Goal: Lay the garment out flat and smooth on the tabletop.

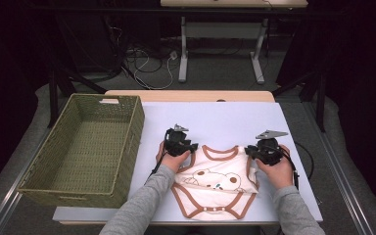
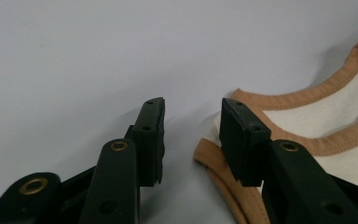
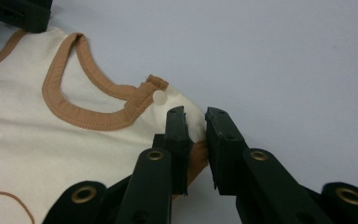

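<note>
A cream baby bodysuit (image 1: pixel 218 183) with brown trim and a bear print lies flat on the pale table (image 1: pixel 225 117), neck hole away from the person. At its left shoulder my left gripper (image 1: pixel 190 149) stands open; in the left gripper view (image 2: pixel 192 121) bare table shows between the jaws, and the shoulder's brown edge (image 2: pixel 214 161) lies by the right-hand jaw. My right gripper (image 1: pixel 252 152) is at the other shoulder. In the right gripper view (image 3: pixel 196 128) its jaws are nearly together, pinching the bodysuit's shoulder (image 3: pixel 186 105) just beside a white snap button (image 3: pixel 159 97).
A large woven green basket (image 1: pixel 127 147) stands on the left of the table, close to the left hand. The table's far edge (image 1: pixel 191 95) is wood-coloured, and beyond it are desk legs and cables on the floor.
</note>
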Action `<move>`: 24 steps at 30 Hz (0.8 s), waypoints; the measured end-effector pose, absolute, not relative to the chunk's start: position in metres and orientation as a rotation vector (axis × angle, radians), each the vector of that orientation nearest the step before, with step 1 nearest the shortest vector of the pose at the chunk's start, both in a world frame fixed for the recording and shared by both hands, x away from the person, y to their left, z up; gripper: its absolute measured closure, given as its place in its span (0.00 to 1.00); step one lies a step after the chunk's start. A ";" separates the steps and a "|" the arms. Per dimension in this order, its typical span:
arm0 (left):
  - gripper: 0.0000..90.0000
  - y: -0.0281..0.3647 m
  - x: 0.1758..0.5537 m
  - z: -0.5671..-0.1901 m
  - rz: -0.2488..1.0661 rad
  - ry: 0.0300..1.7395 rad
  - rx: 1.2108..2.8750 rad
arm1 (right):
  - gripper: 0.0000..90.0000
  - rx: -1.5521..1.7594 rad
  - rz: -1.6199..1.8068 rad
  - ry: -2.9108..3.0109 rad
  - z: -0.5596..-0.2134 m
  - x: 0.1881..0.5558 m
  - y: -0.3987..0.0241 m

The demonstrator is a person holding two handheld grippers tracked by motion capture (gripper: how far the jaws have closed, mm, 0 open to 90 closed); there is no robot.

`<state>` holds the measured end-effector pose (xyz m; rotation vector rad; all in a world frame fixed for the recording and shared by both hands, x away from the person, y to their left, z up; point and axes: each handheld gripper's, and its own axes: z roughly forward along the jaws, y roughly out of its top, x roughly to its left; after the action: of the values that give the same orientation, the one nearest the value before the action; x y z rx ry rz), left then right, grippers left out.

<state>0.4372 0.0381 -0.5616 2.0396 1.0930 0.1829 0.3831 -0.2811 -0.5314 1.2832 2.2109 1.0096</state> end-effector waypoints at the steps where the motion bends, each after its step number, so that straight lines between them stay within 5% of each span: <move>1: 0.68 0.038 0.437 -0.561 0.186 1.094 2.043 | 0.88 1.290 1.009 2.211 -0.531 0.383 -0.282; 24: 0.93 0.032 0.430 -0.559 0.139 1.084 2.091 | 0.88 1.300 0.996 2.210 -0.534 0.385 -0.285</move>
<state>0.4304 0.0321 -0.5594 2.0910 1.0844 0.1394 0.3847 -0.2855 -0.5343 1.2997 2.2104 0.9962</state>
